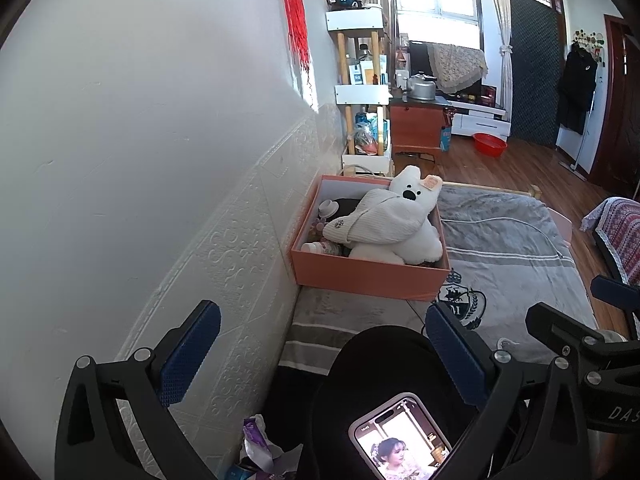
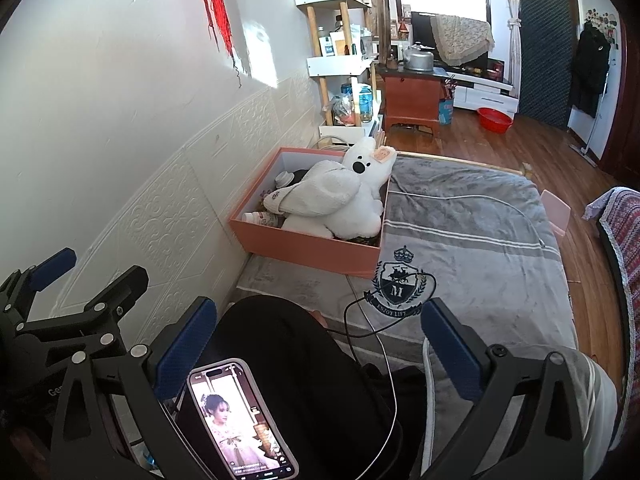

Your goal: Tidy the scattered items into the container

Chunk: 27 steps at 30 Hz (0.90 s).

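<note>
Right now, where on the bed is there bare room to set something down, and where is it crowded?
Free: the grey blanket right of the box, between the white cable and the crest. Also the strip between the box and the knee. Crowded: the box, filled by the plush, and the lap, with phone and cords.

Readable marks we can make out

On the grey blanket point(image 2: 480, 248) we read a crest point(image 2: 400, 284) with a large "M" and a ribbon saying "ENJOY LIFE"; the right gripper's black frame point(image 1: 616, 412) shows "DAS", cut off, the left one's point(image 2: 54, 392) "Ge"; the phone point(image 2: 240, 420) screen text is too small for us
</note>
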Tool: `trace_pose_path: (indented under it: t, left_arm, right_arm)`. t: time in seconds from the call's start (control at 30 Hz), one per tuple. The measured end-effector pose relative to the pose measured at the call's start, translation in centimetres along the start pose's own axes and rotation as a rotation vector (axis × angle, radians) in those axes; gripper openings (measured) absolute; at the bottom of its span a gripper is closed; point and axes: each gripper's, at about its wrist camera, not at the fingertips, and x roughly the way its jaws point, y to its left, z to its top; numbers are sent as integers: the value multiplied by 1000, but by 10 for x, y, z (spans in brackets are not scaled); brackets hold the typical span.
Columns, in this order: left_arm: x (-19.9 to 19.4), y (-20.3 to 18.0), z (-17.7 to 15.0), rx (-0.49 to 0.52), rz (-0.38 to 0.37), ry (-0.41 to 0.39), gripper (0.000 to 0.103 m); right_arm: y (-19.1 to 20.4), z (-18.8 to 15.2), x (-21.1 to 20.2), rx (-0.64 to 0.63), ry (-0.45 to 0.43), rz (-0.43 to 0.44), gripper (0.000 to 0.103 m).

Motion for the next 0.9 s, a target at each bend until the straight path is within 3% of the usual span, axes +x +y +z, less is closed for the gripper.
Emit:
trace_pose_path:
  t: [0.9]
  left_arm:
    - [0,2,2,7,15,-2,103]
  right_arm:
    - [0,-1,2,-2,11,4,102]
